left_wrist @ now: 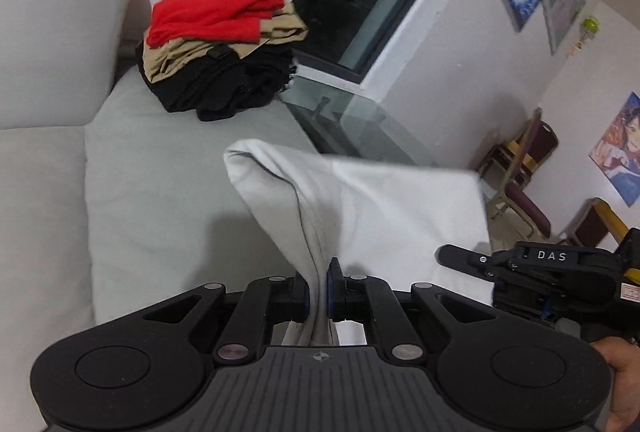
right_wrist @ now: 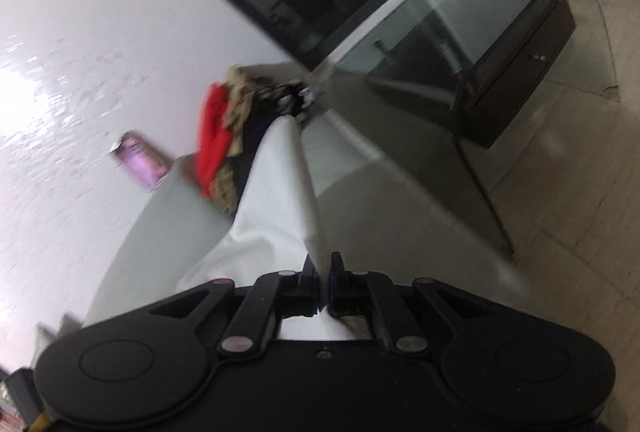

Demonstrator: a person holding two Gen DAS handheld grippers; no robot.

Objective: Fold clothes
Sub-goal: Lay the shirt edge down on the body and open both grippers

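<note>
White cloth fills the middle of both views — it is a pale garment (left_wrist: 360,200) being held up over a grey sofa (left_wrist: 160,192). In the left wrist view the left gripper (left_wrist: 318,286) sits at the bottom centre, and its two fingers are pressed together on a bunched bit of the cloth, so the fabric pulls up into a narrow neck there and spreads out above. At the right edge of that view the right gripper (left_wrist: 460,258) pokes in from the side, level with the cloth's far edge. In its own view the right gripper (right_wrist: 323,282) is at the bottom centre with its fingers squeezed on the garment (right_wrist: 276,192) too, and the cloth runs away from it in a long tight strip toward the upper middle. Holding two spots well apart probably keeps the cloth stretched flat, so it can be laid down neatly for a fold. At the upper left of the left view a pile of folded clothes (left_wrist: 220,44) — red on top, then tan, then black — rests on the sofa, likely where finished things go. A glass table (right_wrist: 500,52) stands at the upper right of the right view.
</note>
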